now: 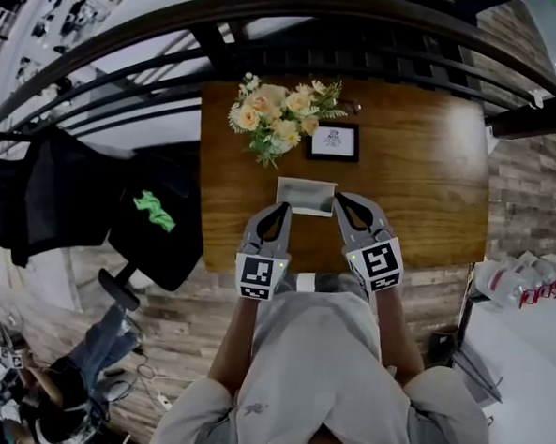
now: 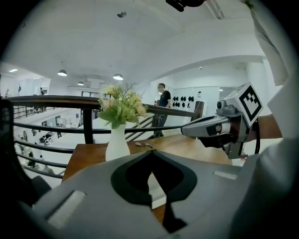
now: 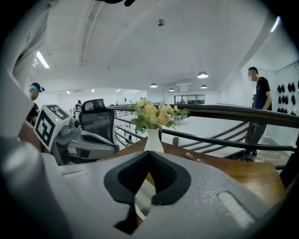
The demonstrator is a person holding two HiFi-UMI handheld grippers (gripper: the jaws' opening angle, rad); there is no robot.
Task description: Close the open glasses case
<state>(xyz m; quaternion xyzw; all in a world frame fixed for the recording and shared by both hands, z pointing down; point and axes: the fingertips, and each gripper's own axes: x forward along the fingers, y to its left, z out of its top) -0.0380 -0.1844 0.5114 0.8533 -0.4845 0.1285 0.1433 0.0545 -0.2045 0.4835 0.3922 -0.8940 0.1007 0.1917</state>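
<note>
glasses case [image 1: 306,196]: pale grey-white box on the wooden surface [image 1: 422,178], toward its near edge and about mid-width. From the head view I cannot tell which side carries the lid or hinge.
left claw [image 1: 284,208]: at 7 o'clock of the case, tips just beside its near left corner. The left gripper view shows the jaws [image 2: 150,151] together at the tips and clamping nothing. The pale case shows only through the pad cut-out behind them.
right claw [image 1: 338,200]: at 4 o'clock of the case, tips just beside its right edge. The right gripper view shows the jaws [image 3: 149,152] together at the tips, with nothing between them.
contact: no view settles whether either claw touches the case.
vase of flowers [image 1: 283,113]: at 11 o'clock of the case, well apart.
picture frame [image 1: 333,142]: at 12 to 1 o'clock of the case, near it.
step in hand (judgement): approach finished, both claws flanking the case; the closing has not begun.
next move (judgement): one claw braces the base while the other gets behind the lid and pushes it over onto the base. Joined tips suit pushing.
risk (judgement): the light case could slide toward 12 o'clock if it is not braced.
</note>
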